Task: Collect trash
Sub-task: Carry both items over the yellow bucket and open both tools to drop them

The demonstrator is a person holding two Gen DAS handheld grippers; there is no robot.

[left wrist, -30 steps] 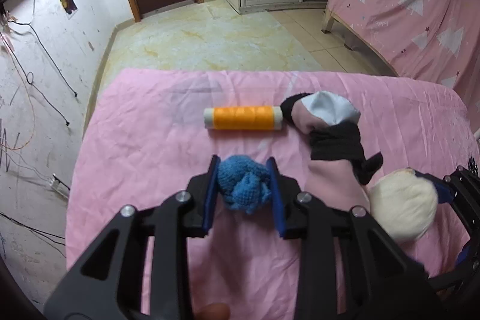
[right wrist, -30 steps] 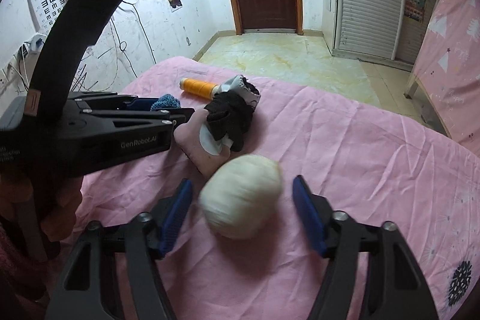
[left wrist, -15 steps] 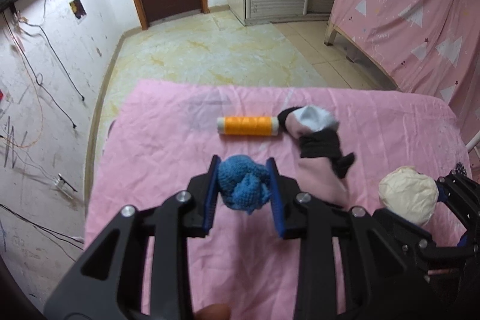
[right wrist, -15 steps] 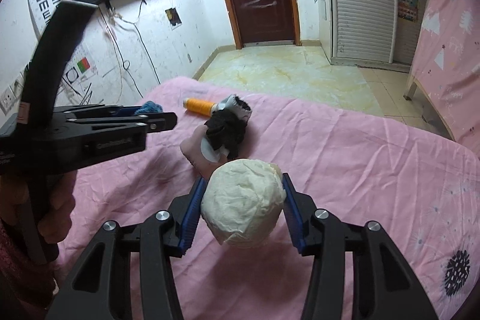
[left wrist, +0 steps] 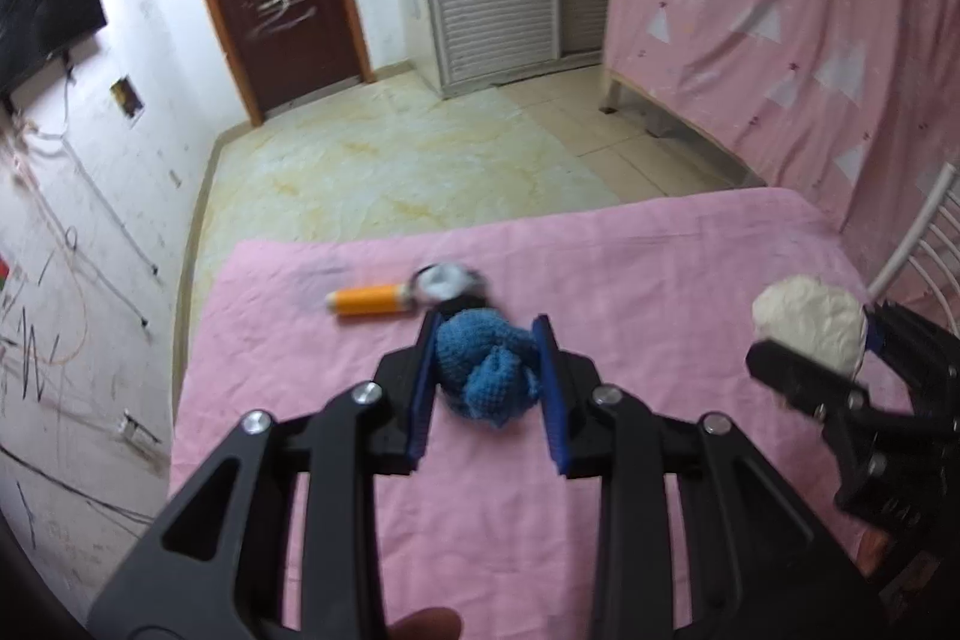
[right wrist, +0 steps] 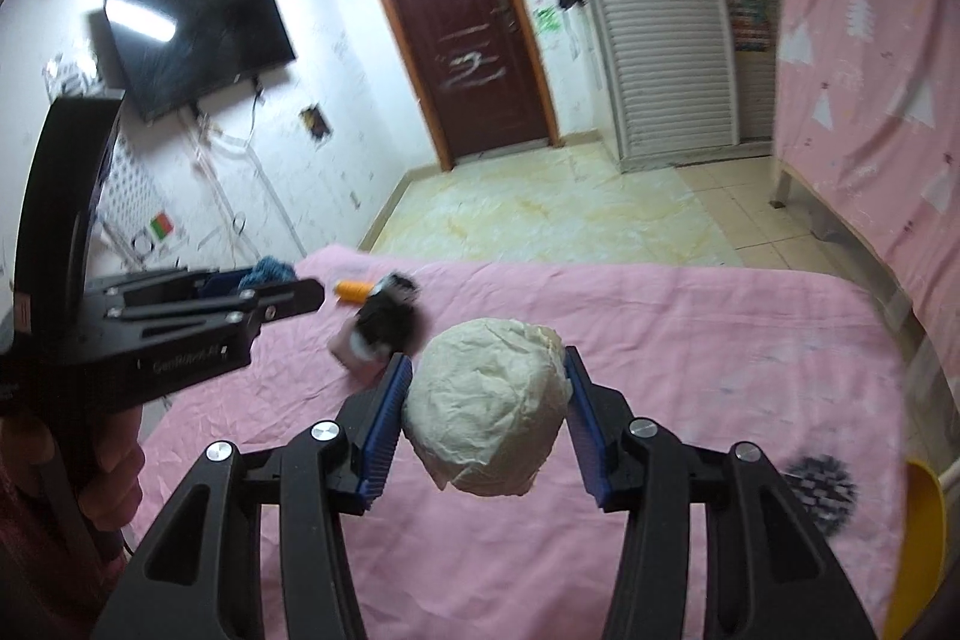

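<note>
- Trash in both grips: your left gripper (left wrist: pixel 485 376) is clamped on a blue knitted wad (left wrist: pixel 483 370), its blue pads pressing the wad from either side, held clear above the pink-covered table (left wrist: pixel 660 256).
- Your right gripper (right wrist: pixel 483 415) has its jaws closed on a cream crumpled paper ball (right wrist: pixel 486 400), which bulges out above and below the pads and hangs above the sheet.
- Left wrist view: the paper ball (left wrist: pixel 810 319) shows at the right edge, pinched in the right gripper (left wrist: pixel 834 340) seen from the side. Only here do you see a white metal rail (left wrist: pixel 918 244) past the table's far right corner.
- Left wrist view also gives the orange spool (left wrist: pixel 367 300) lying on its side on the sheet, with a black, white and pink bundle of cloth (left wrist: pixel 447 283) touching its right end; the knitted wad hides most of that bundle.
- Right wrist view: the bundle (right wrist: pixel 384 328) shows more fully, blurred, with its pink part nearest the camera and the spool (right wrist: pixel 354 291) just behind it.
- Only the right wrist view shows a hand (right wrist: pixel 105 466) wrapped around the left gripper's handle, the left gripper (right wrist: pixel 264 283) with the knitted wad (right wrist: pixel 267 271) peeking over it, a yellow object (right wrist: pixel 924 526) at the lower right edge, and a dark printed mark (right wrist: pixel 822 487) on the sheet.
- Both views share the brown door (right wrist: pixel 474 34) and the wall-mounted television (right wrist: pixel 192 40).
</note>
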